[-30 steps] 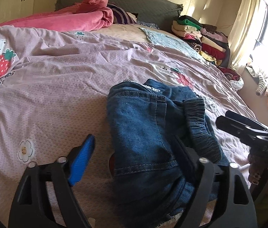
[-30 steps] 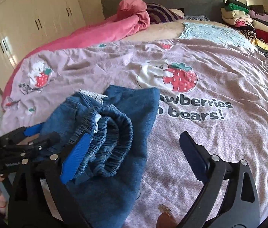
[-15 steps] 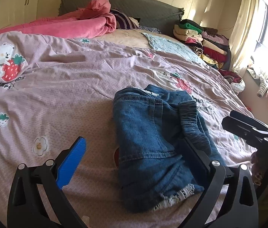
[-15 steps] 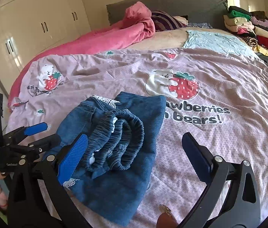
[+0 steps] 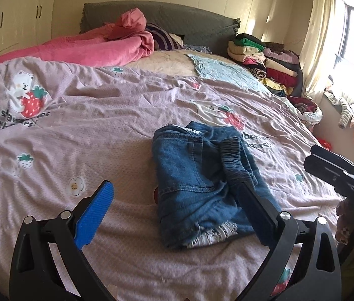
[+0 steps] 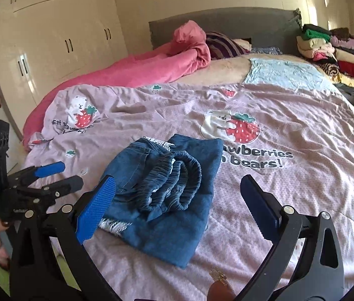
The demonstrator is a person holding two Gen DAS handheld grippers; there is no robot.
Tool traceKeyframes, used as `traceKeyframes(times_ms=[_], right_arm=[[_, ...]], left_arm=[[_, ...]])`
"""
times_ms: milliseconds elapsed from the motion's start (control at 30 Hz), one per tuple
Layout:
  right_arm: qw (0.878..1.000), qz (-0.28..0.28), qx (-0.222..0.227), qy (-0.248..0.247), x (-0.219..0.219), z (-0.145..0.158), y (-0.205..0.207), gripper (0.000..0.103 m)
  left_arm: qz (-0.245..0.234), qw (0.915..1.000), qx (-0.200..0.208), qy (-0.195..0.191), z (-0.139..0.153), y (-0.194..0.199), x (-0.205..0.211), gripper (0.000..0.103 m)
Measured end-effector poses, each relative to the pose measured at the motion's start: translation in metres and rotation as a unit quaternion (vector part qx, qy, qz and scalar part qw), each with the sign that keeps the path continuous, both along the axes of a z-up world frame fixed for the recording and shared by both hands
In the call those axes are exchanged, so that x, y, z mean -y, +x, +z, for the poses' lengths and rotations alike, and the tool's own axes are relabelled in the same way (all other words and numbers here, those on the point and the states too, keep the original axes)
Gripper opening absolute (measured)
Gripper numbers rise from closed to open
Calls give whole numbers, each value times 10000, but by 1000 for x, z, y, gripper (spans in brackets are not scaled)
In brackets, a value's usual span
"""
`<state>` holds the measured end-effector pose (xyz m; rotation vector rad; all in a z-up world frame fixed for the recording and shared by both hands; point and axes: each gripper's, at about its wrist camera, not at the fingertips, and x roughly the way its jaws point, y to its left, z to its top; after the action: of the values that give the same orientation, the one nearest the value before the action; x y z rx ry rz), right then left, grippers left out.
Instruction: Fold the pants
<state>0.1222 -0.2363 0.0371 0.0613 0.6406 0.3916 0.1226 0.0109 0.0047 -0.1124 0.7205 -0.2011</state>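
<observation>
Folded jeans (image 5: 202, 183) on the quilt (image 5: 76, 130), seen from both wrist cameras. The jeans lie as a compact bundle near the foot of the bed, elastic waistband (image 6: 174, 183) doubled on top and a frayed hem (image 5: 212, 235) showing at the near edge. Compared with a second ago the bundle sits smaller and farther off in both views — both tools have backed up and away from it, and the cloth has kept its shape since they let go.

Left gripper (image 5: 177, 213): jaws spread as wide as they go, nothing between the pads; its dark finger overlaps the jeans in the left view only by line of sight. Right gripper (image 6: 177, 208): jaws likewise wide apart and holding nothing, the bundle lying beyond and between its blue pads (image 6: 96, 208), not touched.

Reading: with the bundle holding and both tools clear, the fold appears finished — or nearly so. The waistband stands a little proud and loosely coiled, so it could spring open if disturbed. A pile of folded clothes (image 5: 264, 57) by the headboard is the likely destination.
</observation>
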Motion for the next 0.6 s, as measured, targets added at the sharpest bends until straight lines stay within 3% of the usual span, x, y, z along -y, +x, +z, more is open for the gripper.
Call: traceKeyframes(times_ms=[600], right_arm=[[9998, -1, 152, -121, 8, 6, -65, 94]], left_arm=[[-231, 9994, 208, 146, 17, -70, 6, 99]])
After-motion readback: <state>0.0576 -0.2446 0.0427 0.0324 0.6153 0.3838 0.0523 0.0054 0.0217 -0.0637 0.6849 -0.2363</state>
